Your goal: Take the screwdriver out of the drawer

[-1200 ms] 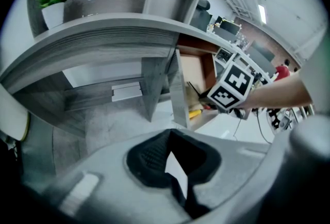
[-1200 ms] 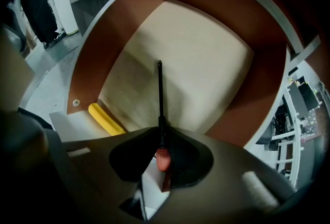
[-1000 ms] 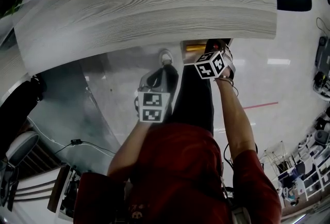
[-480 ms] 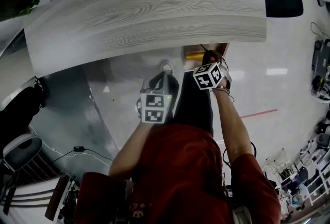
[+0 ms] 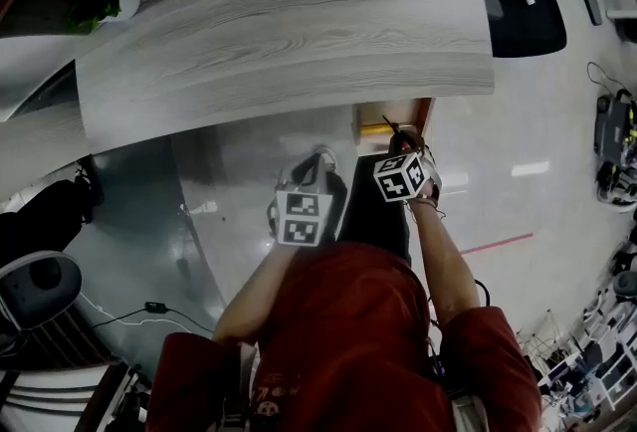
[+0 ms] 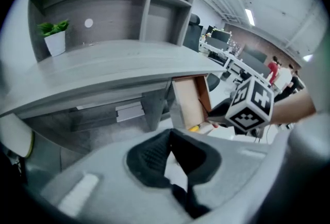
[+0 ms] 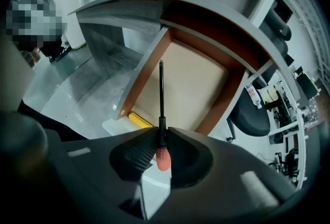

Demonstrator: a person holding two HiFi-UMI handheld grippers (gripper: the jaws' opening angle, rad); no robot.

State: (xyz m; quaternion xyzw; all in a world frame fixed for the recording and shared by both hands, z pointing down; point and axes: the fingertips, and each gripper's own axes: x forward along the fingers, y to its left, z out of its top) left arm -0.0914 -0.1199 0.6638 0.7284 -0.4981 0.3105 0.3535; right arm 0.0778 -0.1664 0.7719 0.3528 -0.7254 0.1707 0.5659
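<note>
Quick status from my end of the rig. The right gripper (image 7: 161, 138) has its jaws pinching the screwdriver with the orange-red handle and thin black shaft (image 7: 163, 158). They grip it right at the dark collar where handle meets shaft. The handle butt pokes back toward the camera and the shaft sticks straight out ahead of the jaws.

In the right gripper view the shaft lines up over the pale bottom of the open wooden drawer with reddish-brown sides (image 7: 191, 89). I can't tell whether the tip is touching the drawer or just hanging above it. The drawer is pulled out from under the grey wood-grain desk (image 5: 289, 22). A small yellow object (image 7: 139, 120) is at the drawer's near corner; I can't make out what it is.

The left gripper (image 6: 170, 135) has its jaws pressed together at the tips with nothing between them. It's held out in front of the desk, just to the left of the drawer. In its view the right gripper's black-and-white marker cube (image 6: 251, 105) sits off to the right, beside the drawer. There's also a little green plant in a white pot (image 6: 54, 37) on the desk, at the far left.
</note>
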